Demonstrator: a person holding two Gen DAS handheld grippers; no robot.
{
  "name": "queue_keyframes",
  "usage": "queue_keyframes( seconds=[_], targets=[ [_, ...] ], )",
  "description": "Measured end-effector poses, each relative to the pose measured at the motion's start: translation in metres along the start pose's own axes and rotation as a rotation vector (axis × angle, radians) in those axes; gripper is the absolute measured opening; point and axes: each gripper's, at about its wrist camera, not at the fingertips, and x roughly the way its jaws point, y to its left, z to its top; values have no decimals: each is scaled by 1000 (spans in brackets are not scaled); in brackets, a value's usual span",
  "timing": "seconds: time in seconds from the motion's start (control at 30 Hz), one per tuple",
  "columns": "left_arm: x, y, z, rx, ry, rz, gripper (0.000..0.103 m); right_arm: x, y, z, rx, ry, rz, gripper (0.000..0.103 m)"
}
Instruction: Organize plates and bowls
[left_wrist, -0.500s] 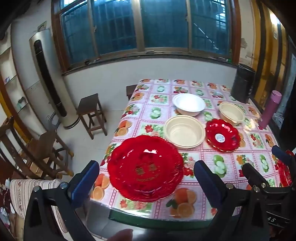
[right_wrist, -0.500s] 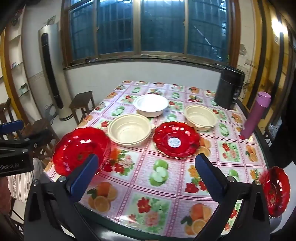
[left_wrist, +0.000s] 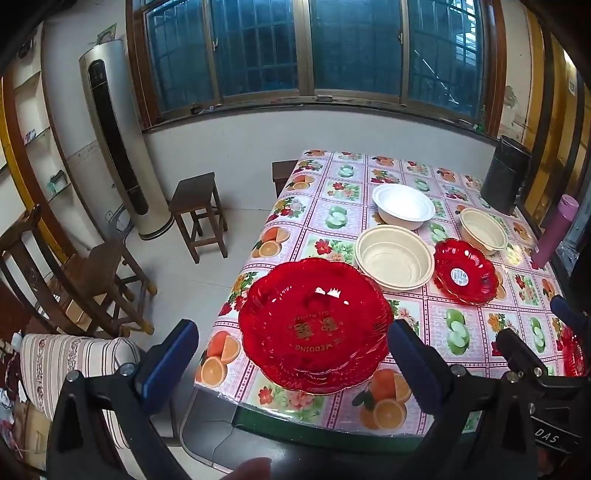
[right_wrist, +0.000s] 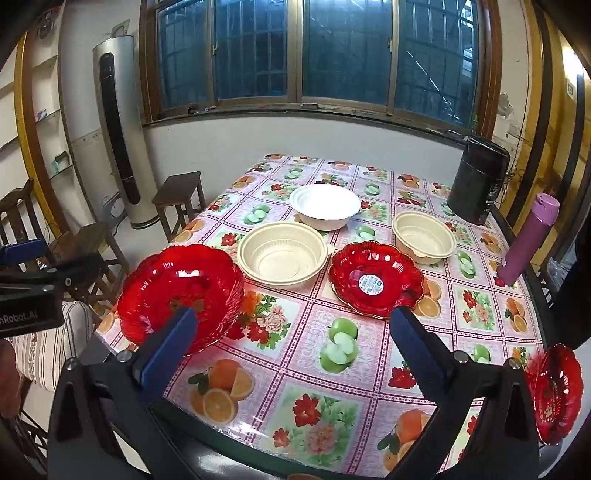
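Left gripper: the left gripper (left_wrist: 291, 354) hangs at the near edge of the table (left_wrist: 332, 184), blue-padded fingers (left_wrist: 168, 363) spread wide, clamping nothing.

Large red plate: the big scalloped red plate (left_wrist: 314, 325) sits on the tablecloth's near left corner, centred between the left fingers in the lower middle of the left wrist frame; contact with the pads cannot be judged.

Right gripper: the right gripper (right_wrist: 291, 347) is likewise spread wide and empty above the fruit-print cloth; its left finger (right_wrist: 166, 347) overlaps the large plate's rim in the picture.

Sticker plate: a smaller red plate (right_wrist: 375, 282) with a round white sticker lies mid-frame in the right wrist view, just beyond the right finger's tip.

Third red plate: another small red plate (right_wrist: 554, 393) shows at the lower right edge of that frame, outside the fingers.

Bowls: a cream bowl (right_wrist: 282, 253) sits between the two red plates, a white bowl (right_wrist: 325, 205) behind it, a second cream bowl (right_wrist: 423, 236) to the right.

Bystanders: a pink flask (right_wrist: 528, 242) and a black cylindrical container (right_wrist: 476, 181) at the right edge.

Writing: "WEDDING" in gold, upside down, on the large plate; "nRobot.AI" on the left gripper's body at the far left of the right wrist frame; "DAS" on the right gripper's body at the lower right of the left wrist frame.
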Motion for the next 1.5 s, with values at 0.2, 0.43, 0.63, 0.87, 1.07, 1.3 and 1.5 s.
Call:
queue_keyframes(
  seconds=[0.2, 0.43, 0.63, 0.87, 1.07, 1.3, 1.5],
  targets=[
    [2, 3, -2, -6, 14, 5, 103, -2, 2, -2, -1, -3, 5, 103],
    [1, 2, -6, -9, 18, 0, 103, -6, 3, -5, -8, -7, 13, 103],
    [-3, 1, -6, -9, 12, -1, 103, -11, 4, -5, -12, -15, 28, 103],
    [-5, 1, -6, -15, 11, 1, 103, -13, 3, -2, -14, -18, 33, 103],
    [-5, 1, -6, -16, 10, 0, 103, -14, 4, -2, -19, -18, 39, 103],
    [-6, 2, -5, -15, 9, -1, 103, -15, 6, -1, -24, -22, 48, 103],
    [-8, 2, -5, -15, 7, 1, 103, -17, 7, -1, -26, -27, 51, 103]
  ],
)
